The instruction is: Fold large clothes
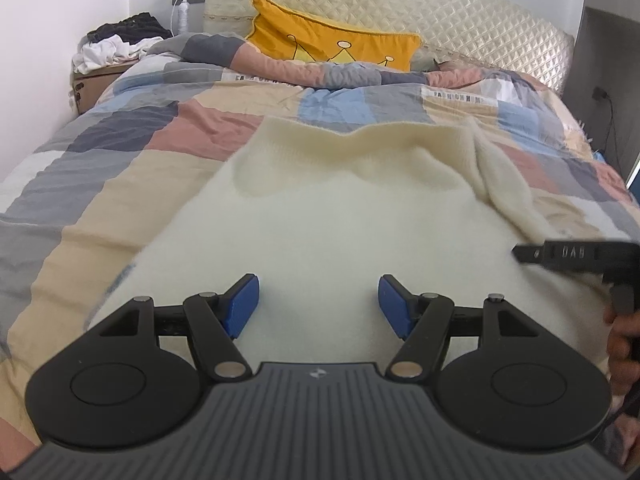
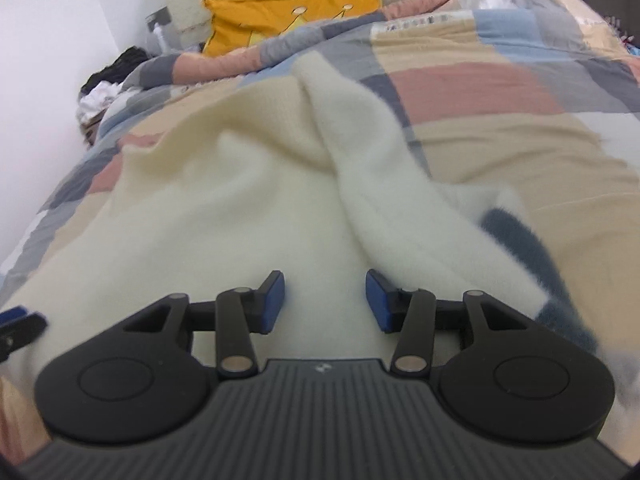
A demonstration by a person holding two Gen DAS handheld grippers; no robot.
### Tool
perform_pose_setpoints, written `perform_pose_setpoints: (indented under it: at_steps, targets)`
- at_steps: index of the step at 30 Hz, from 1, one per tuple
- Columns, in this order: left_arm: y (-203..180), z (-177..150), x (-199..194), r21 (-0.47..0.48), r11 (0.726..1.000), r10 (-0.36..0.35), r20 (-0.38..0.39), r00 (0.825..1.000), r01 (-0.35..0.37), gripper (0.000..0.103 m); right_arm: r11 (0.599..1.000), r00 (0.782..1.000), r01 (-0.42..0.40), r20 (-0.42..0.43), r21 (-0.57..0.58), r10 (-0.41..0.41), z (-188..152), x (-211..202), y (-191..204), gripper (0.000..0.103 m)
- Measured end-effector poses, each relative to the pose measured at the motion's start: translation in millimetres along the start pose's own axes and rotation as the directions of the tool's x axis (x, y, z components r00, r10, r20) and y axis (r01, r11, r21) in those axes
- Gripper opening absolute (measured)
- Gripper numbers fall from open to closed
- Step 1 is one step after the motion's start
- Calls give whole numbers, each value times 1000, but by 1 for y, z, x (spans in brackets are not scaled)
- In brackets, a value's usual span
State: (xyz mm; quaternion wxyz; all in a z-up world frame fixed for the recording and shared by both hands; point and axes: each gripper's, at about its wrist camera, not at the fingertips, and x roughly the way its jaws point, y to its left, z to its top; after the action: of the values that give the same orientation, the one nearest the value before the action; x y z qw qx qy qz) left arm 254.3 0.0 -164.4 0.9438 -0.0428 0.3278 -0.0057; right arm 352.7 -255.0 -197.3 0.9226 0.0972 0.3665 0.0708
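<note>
I see the checked patchwork quilt (image 1: 132, 152) covering the bed, the fuzzy cream knitted sweater (image 1: 320, 216) spread flat on it, a brown cardboard box (image 1: 86, 88) heaped with clothes at ten o'clock, and my left gripper (image 1: 319, 304) and right gripper (image 2: 325, 300) over the sweater, jaws apart and empty.

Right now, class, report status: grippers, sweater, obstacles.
Left hand-held gripper open, empty. Right hand-held gripper open, empty. Sweater spread on bed, sleeve folded in. Nothing in the way.
</note>
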Motion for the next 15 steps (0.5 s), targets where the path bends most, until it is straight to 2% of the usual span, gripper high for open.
perform_pose_setpoints:
  at_steps: [6, 9, 11, 15]
  targets:
    - [-4, 0, 7, 13, 1000, 14, 0, 1000, -14, 71, 996, 995, 92, 38, 9, -92, 8, 10, -11, 45]
    - [-4, 1, 9, 4, 1000, 15, 1, 1000, -15, 71, 992, 992, 117, 48, 49, -120, 12, 11, -22, 30]
    - [-3, 1, 11, 2, 1000, 14, 4, 1000, -14, 71, 986, 986, 147, 66, 81, -152, 16, 9, -29, 29]
    - [-2, 2, 13, -4, 1000, 11, 3, 1000, -11, 71, 953, 942, 288, 151, 90, -299, 21, -3, -39, 29]
